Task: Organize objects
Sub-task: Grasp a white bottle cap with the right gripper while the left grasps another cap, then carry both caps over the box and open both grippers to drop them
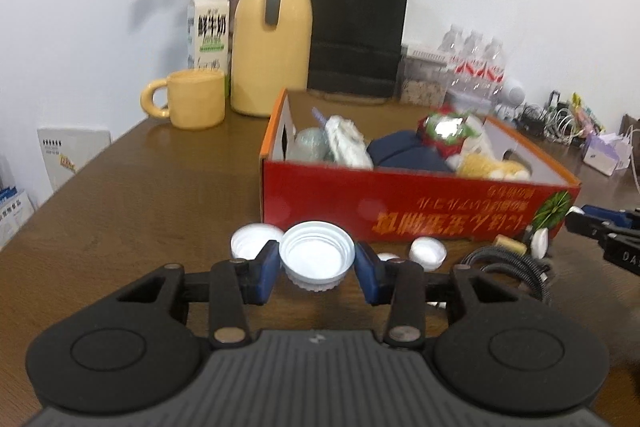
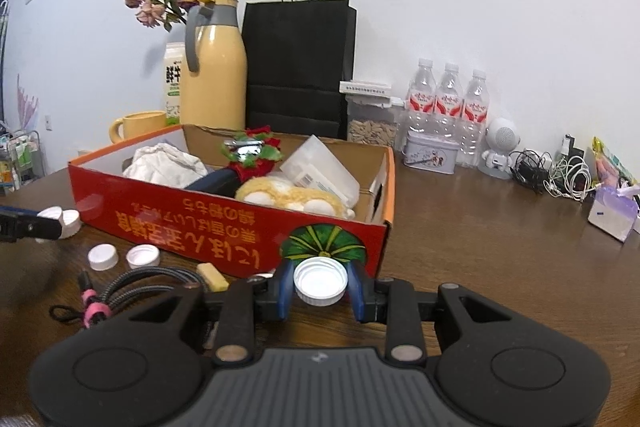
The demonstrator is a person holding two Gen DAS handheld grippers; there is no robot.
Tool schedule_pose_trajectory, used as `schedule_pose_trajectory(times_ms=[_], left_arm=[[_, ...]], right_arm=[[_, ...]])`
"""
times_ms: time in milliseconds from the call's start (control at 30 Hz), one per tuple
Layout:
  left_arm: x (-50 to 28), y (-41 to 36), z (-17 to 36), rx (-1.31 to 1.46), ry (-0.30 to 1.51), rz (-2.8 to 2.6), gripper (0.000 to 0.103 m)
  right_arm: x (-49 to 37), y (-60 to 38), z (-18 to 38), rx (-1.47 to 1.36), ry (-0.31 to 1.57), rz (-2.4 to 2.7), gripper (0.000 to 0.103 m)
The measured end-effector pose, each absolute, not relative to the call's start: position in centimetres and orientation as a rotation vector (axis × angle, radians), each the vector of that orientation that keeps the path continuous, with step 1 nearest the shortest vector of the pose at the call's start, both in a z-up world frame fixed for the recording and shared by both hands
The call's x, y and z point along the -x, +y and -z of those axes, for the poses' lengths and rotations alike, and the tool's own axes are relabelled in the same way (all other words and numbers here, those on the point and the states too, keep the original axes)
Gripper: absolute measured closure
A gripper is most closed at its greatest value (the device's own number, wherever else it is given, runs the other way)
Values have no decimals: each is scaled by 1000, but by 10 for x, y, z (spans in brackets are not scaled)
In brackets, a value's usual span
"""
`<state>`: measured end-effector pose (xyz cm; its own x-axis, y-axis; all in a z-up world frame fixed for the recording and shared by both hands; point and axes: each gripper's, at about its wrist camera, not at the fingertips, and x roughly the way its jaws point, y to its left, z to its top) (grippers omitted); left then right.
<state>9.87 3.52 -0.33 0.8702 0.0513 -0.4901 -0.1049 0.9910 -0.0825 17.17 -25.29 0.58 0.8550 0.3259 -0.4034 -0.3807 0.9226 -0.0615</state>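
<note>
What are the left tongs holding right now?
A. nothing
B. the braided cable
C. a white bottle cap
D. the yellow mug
C: in the left wrist view the left tongs have their blue pads pressed against both sides of a white cap, open side up, in front of the red box.

Left gripper (image 1: pixel 316 269) and right gripper (image 2: pixel 320 285) look identical: matte black linkage arms, blue finger pads (image 1: pixel 266 275), round silver pivot screws, two large black circular discs at base, grey ribbed centre plate with small white logo. No hand or sleeve visible.
</note>
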Motion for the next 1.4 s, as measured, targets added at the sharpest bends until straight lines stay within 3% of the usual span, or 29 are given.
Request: schedule_pose_trajectory(times_ms=[633,1033,1400], left_arm=[[-148,10,-66,77,281,-16,62],[-225,12,-39,127,329,-55,61],[-231,16,-25,111,367,-57,61]], right_arm=[[-210,-195,-63,126,261,-470,76],[-264,-171,-53,79,277,-442,76],[-274,-181,-39,42,341,-460,75]])
